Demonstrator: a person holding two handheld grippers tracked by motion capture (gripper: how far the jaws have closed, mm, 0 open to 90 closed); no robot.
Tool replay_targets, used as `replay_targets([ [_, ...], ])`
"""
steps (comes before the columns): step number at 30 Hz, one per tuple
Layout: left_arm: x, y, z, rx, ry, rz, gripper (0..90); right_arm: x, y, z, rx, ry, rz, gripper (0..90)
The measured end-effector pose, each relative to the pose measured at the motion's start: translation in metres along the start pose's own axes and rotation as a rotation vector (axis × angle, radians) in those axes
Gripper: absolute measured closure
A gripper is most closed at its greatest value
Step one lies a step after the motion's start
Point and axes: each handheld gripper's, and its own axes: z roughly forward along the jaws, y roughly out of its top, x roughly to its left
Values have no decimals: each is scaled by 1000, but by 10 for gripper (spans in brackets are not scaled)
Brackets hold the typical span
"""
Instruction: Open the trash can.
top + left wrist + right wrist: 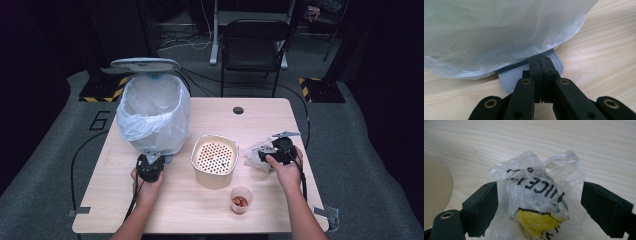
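A pedal bin (155, 112) lined with a white bag (499, 32) stands at the table's back left, its lid (145, 64) raised. My left gripper (152, 159) (543, 61) is shut, and its closed tips rest on the bin's grey ribbed pedal (511, 77). A crumpled clear plastic bag (256, 152) (536, 195) with black print and a yellow patch lies at the right of the table. My right gripper (265, 154) (540, 195) is open around it. The left pad is at the plastic's edge and the right pad stands apart from it.
A beige pot with a perforated insert (215, 157) sits mid-table between the two hands. A small cup of brownish bits (241, 200) stands near the front edge. A black chair (255, 45) is beyond the table's far side.
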Motion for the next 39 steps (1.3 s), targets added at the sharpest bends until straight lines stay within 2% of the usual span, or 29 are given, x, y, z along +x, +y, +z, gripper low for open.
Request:
replay_targets([
  [3,-1,0,0,-2,9,8,890,0,-2,4,5,-11,-5,142],
  [6,0,0,0,-2,13,15,890,-3,-9,12,22,-15,20,142],
  [13,0,0,0,-2,12,16,890,-10,-21,22,56,8,60,165],
  [14,-2,0,0,-7,15,11,890,-10,-23,24,67,14,65,207],
  [15,-2,0,0,-7,15,11,890,-10,-23,24,67,14,65,207],
  [16,-1,0,0,3,12,15,890,-11,-24,26,66,15,51,232],
  [18,-1,0,0,3,11,14,890,-9,-25,26,55,20,38,331],
  [19,-1,0,0,3,11,14,890,-9,-25,26,55,20,38,331],
  [20,-2,0,1,-11,16,8,890,-9,-27,26,55,28,37,405],
  [21,-2,0,1,-11,16,8,890,-9,-27,26,55,28,37,405],
  [23,-1,0,0,0,10,11,890,-9,-28,26,49,35,45,498],
  [24,-2,0,1,-11,16,9,890,-10,-29,26,42,45,46,542],
  [25,-1,1,-1,4,12,17,890,-11,-29,26,40,55,44,572],
  [27,-2,0,0,-7,21,19,890,-8,-28,24,51,63,40,661],
  [29,-2,0,0,-6,20,18,890,-7,-28,23,54,68,32,681],
  [32,-2,0,0,1,21,28,889,-3,-21,19,70,81,-9,736],
  [33,-3,0,0,-1,27,30,889,-2,-21,18,73,86,-1,740],
  [39,-2,0,0,-3,26,29,889,3,-9,6,62,116,-39,752],
])
